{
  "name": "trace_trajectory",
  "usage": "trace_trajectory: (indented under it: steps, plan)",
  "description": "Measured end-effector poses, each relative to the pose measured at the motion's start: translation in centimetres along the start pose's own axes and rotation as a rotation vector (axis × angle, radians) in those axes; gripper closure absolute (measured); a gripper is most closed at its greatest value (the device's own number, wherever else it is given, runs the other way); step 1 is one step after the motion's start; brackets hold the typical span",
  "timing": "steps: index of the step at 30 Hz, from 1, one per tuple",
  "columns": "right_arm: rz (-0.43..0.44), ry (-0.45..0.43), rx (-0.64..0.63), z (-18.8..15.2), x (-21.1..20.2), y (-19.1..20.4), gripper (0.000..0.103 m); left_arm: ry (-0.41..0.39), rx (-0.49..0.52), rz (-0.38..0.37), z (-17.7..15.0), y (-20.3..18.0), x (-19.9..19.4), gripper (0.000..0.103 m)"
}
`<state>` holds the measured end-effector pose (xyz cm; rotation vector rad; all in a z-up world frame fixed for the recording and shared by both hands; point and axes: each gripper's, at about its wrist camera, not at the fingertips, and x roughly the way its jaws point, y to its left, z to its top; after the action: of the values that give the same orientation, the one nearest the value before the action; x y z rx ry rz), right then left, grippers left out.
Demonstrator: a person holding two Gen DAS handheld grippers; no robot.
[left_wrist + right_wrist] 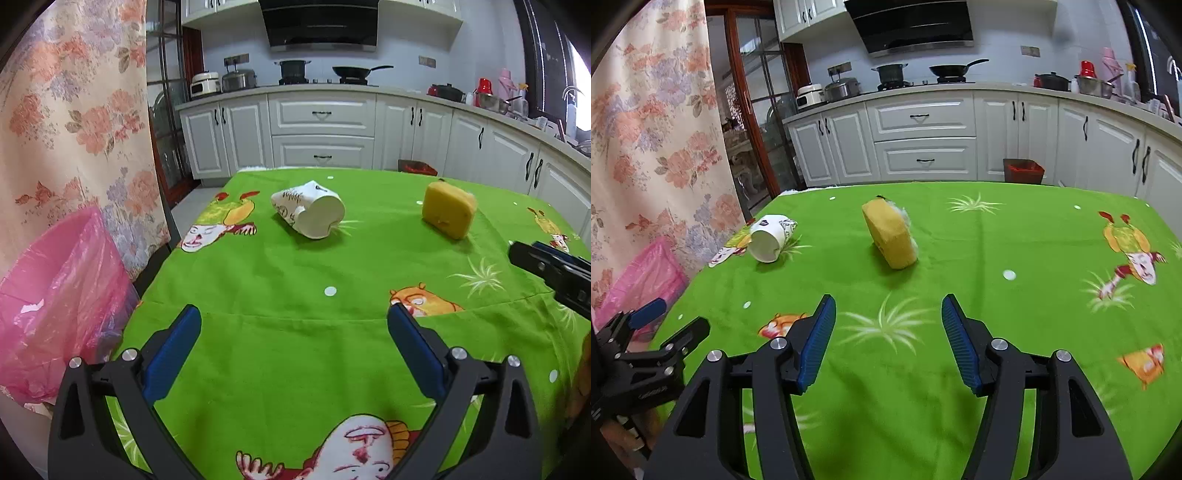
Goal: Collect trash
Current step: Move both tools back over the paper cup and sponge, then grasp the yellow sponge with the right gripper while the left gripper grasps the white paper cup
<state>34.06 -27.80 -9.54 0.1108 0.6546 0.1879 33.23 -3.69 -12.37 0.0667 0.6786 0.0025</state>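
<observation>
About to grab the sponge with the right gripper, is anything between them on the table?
Nothing visible. Only bare green tablecloth lies between the open right gripper and the yellow sponge; the tipped paper cup sits off to the left.

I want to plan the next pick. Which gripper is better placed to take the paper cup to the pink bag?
Probably the left gripper: it is open, the cup lies almost straight ahead, and the pink bag is beside it. The right gripper faces the sponge.

Both tongs [294,321] [888,314] are black with ribbed blue pads and silver screws.
</observation>
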Motion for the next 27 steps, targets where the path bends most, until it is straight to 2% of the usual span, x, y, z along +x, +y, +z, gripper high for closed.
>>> trace_trajectory:
  steps: [5, 10, 15, 20, 22, 24, 27]
  plan:
    - [-0.019, 0.043, -0.026, 1.6, 2.8, 0.2, 0.045, 0.036, -0.014, 0.007, 0.6, 0.4, 1.3, 0.005]
    - [-0.032, 0.085, -0.054, 3.5, 5.7, 0.3, 0.045, 0.037, -0.028, 0.013, 1.7, 0.8, 2.8, 0.005]
    - [-0.034, 0.141, -0.055, 5.0, 8.8, 0.2, 0.045, 0.048, -0.041, 0.020, 3.8, 0.9, 5.3, 0.005]
    - [-0.042, 0.142, -0.063, 6.1, 10.3, 0.2, 0.046, 0.071, -0.052, -0.002, 6.1, 0.2, 8.3, 0.005]
    - [-0.035, 0.144, -0.064, 6.2, 10.6, 0.2, 0.055, 0.078, -0.060, -0.010, 6.9, -0.1, 9.5, 0.005]
    - [-0.025, 0.145, -0.063, 6.3, 10.6, 0.2, 0.071, 0.081, -0.073, -0.019, 7.6, -0.1, 10.4, 0.005]
    - [-0.020, 0.126, -0.059, 6.3, 10.2, 0.2, 0.078, 0.084, -0.094, -0.024, 8.9, -0.1, 11.8, 0.005]
